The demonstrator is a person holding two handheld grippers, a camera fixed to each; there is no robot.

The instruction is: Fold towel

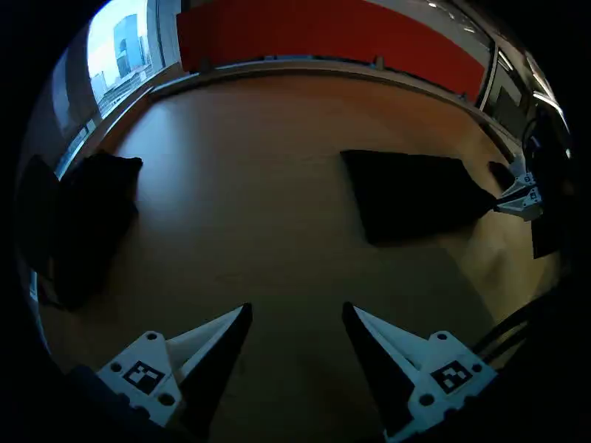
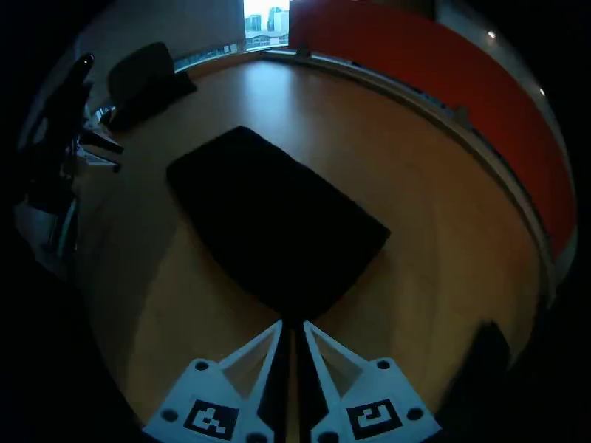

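Left gripper view looks along the left gripper (image 1: 296,307), whose two fingers stand wide apart above the bare wooden table (image 1: 244,184) and hold nothing. Farther off, to the right, the dark towel (image 1: 410,196) lies flat on the same table, one corner drawn out to a point where the right gripper (image 1: 504,202) meets it. Right gripper view shows that gripper's fingers brought almost together at the towel's near corner, the dark cloth caught between them, while the rest of the towel spreads flat across the tabletop toward the far edge. A dark chair (image 1: 89,214) stands at the table's left side, a red panel (image 1: 332,33) runs along the far edge, and a bright window (image 1: 122,44) shows beyond
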